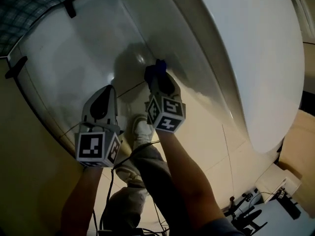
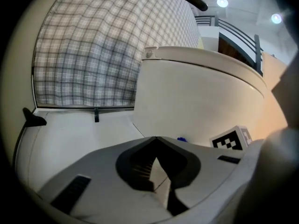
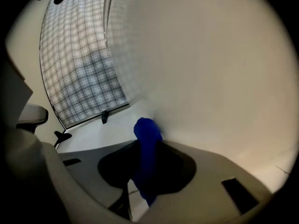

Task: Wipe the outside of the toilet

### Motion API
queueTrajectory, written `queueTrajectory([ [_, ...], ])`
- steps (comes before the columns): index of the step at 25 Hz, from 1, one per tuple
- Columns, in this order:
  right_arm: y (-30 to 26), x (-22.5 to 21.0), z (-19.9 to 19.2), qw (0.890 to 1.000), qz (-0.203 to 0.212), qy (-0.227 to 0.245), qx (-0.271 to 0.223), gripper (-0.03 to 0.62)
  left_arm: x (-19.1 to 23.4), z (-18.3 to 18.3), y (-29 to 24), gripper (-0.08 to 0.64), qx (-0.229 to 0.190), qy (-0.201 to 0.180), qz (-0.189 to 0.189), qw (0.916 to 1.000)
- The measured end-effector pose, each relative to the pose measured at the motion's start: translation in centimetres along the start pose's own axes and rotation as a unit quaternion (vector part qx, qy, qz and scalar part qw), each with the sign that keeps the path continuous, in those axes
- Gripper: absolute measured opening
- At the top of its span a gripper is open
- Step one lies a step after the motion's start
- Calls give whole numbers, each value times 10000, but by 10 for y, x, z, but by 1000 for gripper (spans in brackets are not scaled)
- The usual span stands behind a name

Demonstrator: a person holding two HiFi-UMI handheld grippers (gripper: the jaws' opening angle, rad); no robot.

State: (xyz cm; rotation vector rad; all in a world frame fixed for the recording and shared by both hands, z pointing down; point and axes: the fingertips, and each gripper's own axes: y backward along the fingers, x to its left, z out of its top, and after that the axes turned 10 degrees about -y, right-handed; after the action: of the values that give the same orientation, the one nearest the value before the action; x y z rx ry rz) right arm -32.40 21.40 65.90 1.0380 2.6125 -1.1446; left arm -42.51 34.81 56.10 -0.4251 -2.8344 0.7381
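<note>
The white toilet [image 1: 236,48] fills the upper right of the head view, and its curved side [image 3: 215,73] looms close in the right gripper view. My right gripper [image 1: 156,72] is shut on a blue cloth [image 1: 158,65], which is pressed against the low part of the toilet's side near the floor. The cloth [image 3: 146,141] sticks out between the jaws. My left gripper [image 1: 109,89] hangs to the left of it, off the toilet, jaws shut with nothing in them. In the left gripper view the gripper [image 2: 156,138] points at the toilet [image 2: 201,87], with a bit of blue cloth [image 2: 181,139] showing.
A white panel [image 1: 59,53] with black clips [image 1: 15,66] runs along the checked wall [image 2: 93,50]. The person's legs and a white shoe [image 1: 141,131] are below the grippers. A cardboard box [image 1: 298,146] and some gear [image 1: 246,213] lie at the lower right.
</note>
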Motion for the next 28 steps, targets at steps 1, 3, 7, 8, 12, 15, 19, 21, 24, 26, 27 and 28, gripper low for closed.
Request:
queueTrajectory([
  [1,17,-12,-2,10000,-81,-6,-14,96,-10,-1,7,11,20,-51,-64,10000],
  [3,44,-29,-6,9998,-200,4,-43,95,-30,-1,19,11,50,-161,-178,9997],
  [7,81,-34,1,9993,-255,-136,-226,95,-58,14,42,11,15,-419,-374,9984],
  [8,92,-28,7,9993,-201,-163,-279,97,-65,21,50,11,10,-483,-405,9980],
  [12,162,4,41,9988,103,-208,-421,97,-88,64,96,11,25,-678,-385,9970],
  [15,235,35,87,9968,363,-260,-659,97,-105,121,142,11,-164,-877,-348,9954],
  [19,340,78,169,9917,761,-261,-1005,97,-133,205,201,11,-312,-1044,-381,9933],
  [21,393,94,214,9879,1029,-96,-1152,97,-156,250,226,11,-347,-1131,-448,9920],
  [24,473,104,278,9801,1415,67,-1388,97,-196,320,265,11,-610,-1177,-541,9897],
  [26,522,105,316,9753,1626,161,-1488,97,-219,359,288,11,-894,-1131,-557,9880],
  [27,544,103,334,9732,1704,236,-1527,97,-231,378,298,11,-1008,-1135,-566,9868],
  [28,564,101,352,9708,1787,320,-1570,97,-244,396,307,11,-1099,-1175,-570,9853],
])
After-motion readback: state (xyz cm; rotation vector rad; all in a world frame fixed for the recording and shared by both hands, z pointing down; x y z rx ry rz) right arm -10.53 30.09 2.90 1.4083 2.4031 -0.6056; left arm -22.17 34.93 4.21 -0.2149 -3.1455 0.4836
